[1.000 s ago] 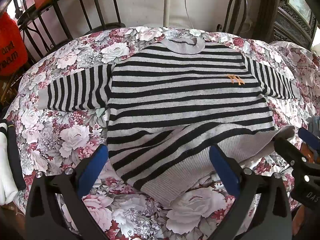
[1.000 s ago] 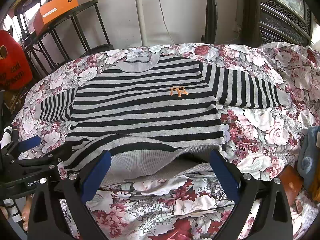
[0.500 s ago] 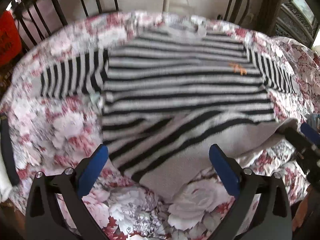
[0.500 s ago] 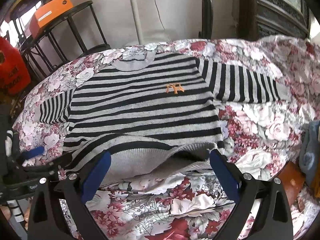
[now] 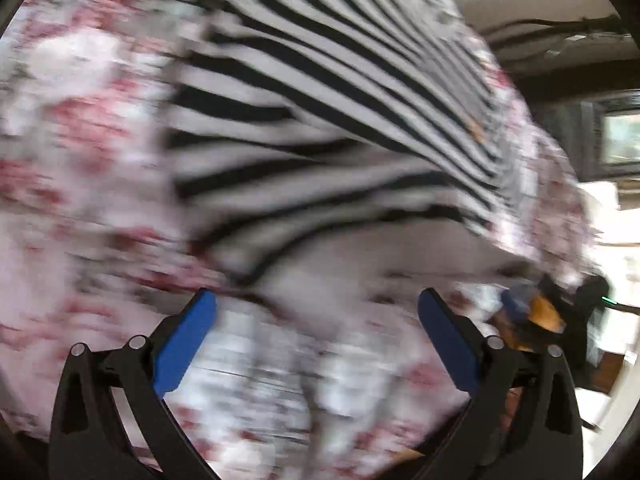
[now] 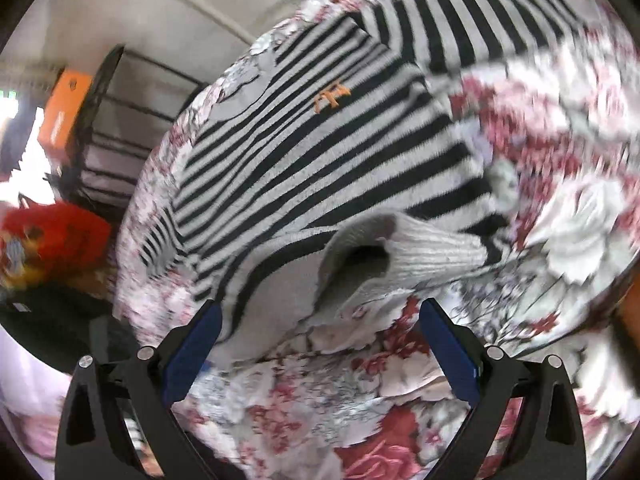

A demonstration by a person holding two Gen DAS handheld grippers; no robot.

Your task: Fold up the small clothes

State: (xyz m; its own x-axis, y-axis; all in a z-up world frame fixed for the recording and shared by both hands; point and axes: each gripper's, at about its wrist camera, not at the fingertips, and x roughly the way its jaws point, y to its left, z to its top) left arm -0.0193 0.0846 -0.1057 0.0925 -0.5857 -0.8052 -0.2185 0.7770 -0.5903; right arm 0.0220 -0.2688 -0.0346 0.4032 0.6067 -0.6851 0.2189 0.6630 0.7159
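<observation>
Lying spread on a flowered cloth (image 6: 560,152), the striped sweater (image 6: 360,140) sits ahead of both grippers, front side up w/ an orange logo (image 6: 331,96) on the chest. Right gripper (image 6: 320,344) has its jaws wide apart, nothing between the blue pads (image 6: 192,352); both pads hover just short of the sweater's gray ribbed hem (image 6: 420,248), which bunches up into an open fold directly ahead of the gap. One sleeve (image 6: 460,32) stretches away up and to the right of that gripper; an orange box (image 6: 60,112) on a dark rack and a red object (image 6: 52,236) sit off to its left, past the cloth edge.

Left gripper (image 5: 316,344) is also spread wide, empty. Its view is heavily blurred: the sweater (image 5: 320,120) fills the area ahead and to the upper right, gray hem band (image 5: 360,264) just beyond the pads, flowered cloth (image 5: 80,160) to the left and under the fingers. Small dark and orange shapes to the right of this gripper are too smeared to identify. Can't tell if either pad touches fabric.
</observation>
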